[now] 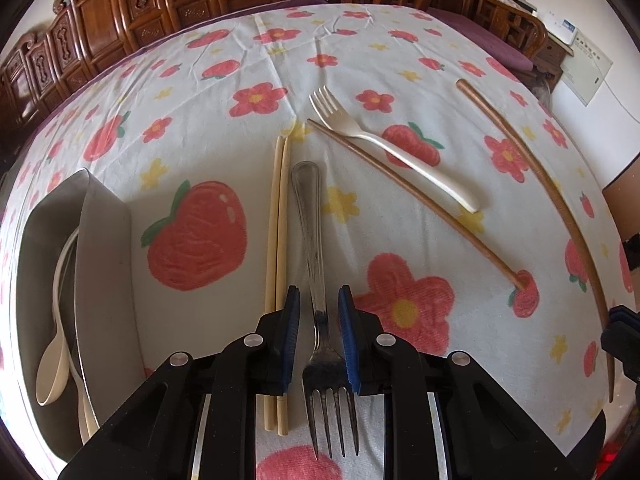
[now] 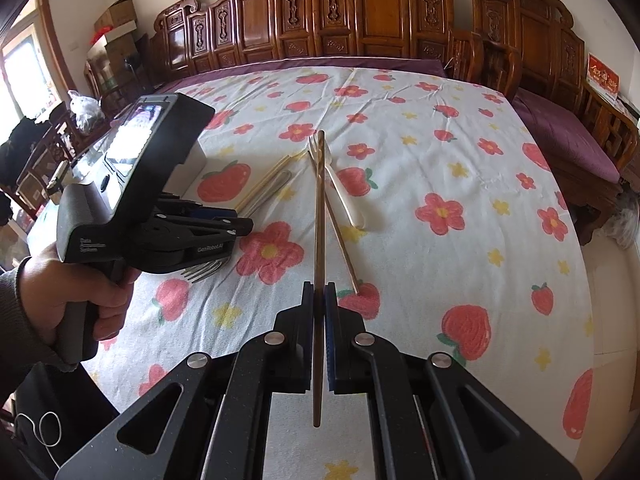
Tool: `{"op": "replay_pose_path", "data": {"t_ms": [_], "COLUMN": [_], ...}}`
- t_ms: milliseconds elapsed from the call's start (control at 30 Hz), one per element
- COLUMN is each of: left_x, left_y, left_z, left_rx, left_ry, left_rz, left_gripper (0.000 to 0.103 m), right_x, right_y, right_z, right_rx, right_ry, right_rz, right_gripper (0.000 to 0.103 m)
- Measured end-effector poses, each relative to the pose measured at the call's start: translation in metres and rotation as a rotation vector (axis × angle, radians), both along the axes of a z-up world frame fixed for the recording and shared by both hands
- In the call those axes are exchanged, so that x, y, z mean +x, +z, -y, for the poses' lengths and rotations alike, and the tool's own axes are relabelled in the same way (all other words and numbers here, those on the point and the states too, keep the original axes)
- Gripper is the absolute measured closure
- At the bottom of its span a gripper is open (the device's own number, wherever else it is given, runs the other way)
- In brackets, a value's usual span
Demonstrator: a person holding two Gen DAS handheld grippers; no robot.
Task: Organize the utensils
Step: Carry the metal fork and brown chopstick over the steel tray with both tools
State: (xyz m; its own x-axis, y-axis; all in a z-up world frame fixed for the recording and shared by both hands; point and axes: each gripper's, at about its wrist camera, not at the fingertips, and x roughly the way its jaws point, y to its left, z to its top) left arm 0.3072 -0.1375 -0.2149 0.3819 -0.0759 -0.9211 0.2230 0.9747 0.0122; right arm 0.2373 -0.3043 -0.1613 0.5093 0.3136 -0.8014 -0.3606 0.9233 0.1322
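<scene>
A metal fork (image 1: 310, 216) lies on the flowered cloth with its tines toward the camera. My left gripper (image 1: 319, 292) is shut on it, the blue pads pressing on the shoulders just above the tines (image 2: 204, 271). My right gripper (image 2: 319, 286) is shut on a brown chopstick (image 2: 319, 220), which it holds above the cloth pointing away; the same chopstick (image 1: 560, 200) arcs along the right of the left wrist view. A second brown chopstick (image 1: 416, 204) lies slanted on the cloth against a white plastic fork (image 1: 400, 152). A pale pair of chopsticks (image 1: 278, 220) lies just left of the metal fork.
A metal tray (image 1: 104, 240) at the left holds a beige spoon (image 1: 50, 372) and another pale utensil. A person's hand (image 2: 80, 292) grips the left tool's handle. Carved wooden furniture (image 2: 360, 20) lines the far side, beyond the cloth's edge. Purple cushions (image 2: 560, 132) lie to the right.
</scene>
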Motion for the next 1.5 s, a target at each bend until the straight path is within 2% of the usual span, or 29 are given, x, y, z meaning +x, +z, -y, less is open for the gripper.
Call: {"op": "replay_pose_path", "data": {"t_ms": [233, 367, 633, 1033, 1500], "left_x": [0.001, -0.001, -0.008, -0.029, -0.058], "left_y": [0.0, -0.001, 0.003, 0.046, 0.08], "left_z": [0.002, 0.002, -0.003, -0.005, -0.041], "left_rx": [0.0, 0.019, 0.023, -0.005, -0.056], "left_ry": [0.002, -0.004, -0.001, -0.014, -0.012], "left_rz": [0.006, 0.014, 0.016, 0.087, 0.139], "left_gripper": [0.085, 0.095, 0.097, 0.097, 0.097], "right_x": [0.0, 0.0, -0.002, -0.012, -0.02], "right_y": [0.0, 0.0, -0.001, 0.016, 0.019], "right_z": [0.0, -0.001, -0.004, -0.011, -0.028], "right_rx": [0.002, 0.002, -0.005, -0.004, -0.006], "right_ry": [0.003, 0.006, 0.01, 0.03, 0.065], "right_rz": [0.0, 0.0, 0.003, 0.044, 0.062], "right_gripper": [0.097, 0.097, 0.097, 0.097, 0.097]}}
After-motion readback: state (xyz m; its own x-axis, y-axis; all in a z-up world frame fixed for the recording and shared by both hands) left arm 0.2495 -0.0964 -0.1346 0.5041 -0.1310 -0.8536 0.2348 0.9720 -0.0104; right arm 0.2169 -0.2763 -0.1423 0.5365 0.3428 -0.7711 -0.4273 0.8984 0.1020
